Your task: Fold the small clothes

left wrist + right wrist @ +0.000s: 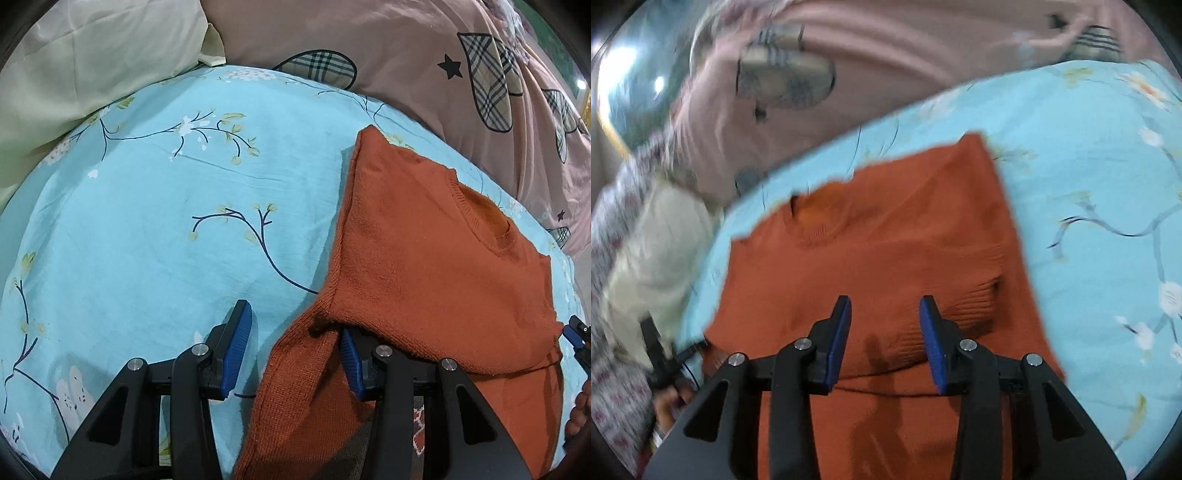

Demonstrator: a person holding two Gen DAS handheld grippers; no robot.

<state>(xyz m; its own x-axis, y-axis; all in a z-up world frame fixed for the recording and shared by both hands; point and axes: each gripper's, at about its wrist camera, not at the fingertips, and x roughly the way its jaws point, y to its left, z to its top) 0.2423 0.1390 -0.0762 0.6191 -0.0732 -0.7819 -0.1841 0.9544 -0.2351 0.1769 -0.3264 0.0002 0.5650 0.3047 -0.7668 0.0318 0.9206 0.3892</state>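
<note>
Black arms with blue pads are filling the bottom of both views. Nearest in the left view, the left claw (293, 350) is sitting low over the bed (155, 229), its jaws standing apart. One pad is hanging free over the blue flowered sheet at about seven o'clock; the other is tucked under a folded edge of the sweater (424, 266), where the knit is draping over it. Nothing is being pinched between the two pads.

The sweater, rust orange, is lying flat on the sheet from the centre toward four o'clock in that view, its ribbed neck opening facing two o'clock and one side turned in over the body. A narrower strip of the same knit is running down to six o'clock between the claw's arms.

In the blurred right view, the right claw (885, 343) is hovering over the sweater (886, 236), jaws parted, with a raised fold of knit lying just beyond the tips. Whether the pads are touching the cloth I cannot tell.

A pink quilt (388, 55) with plaid patches and stars is bunching along the far side from twelve to three o'clock. A pale pillow (74, 66) is resting at ten o'clock.
</note>
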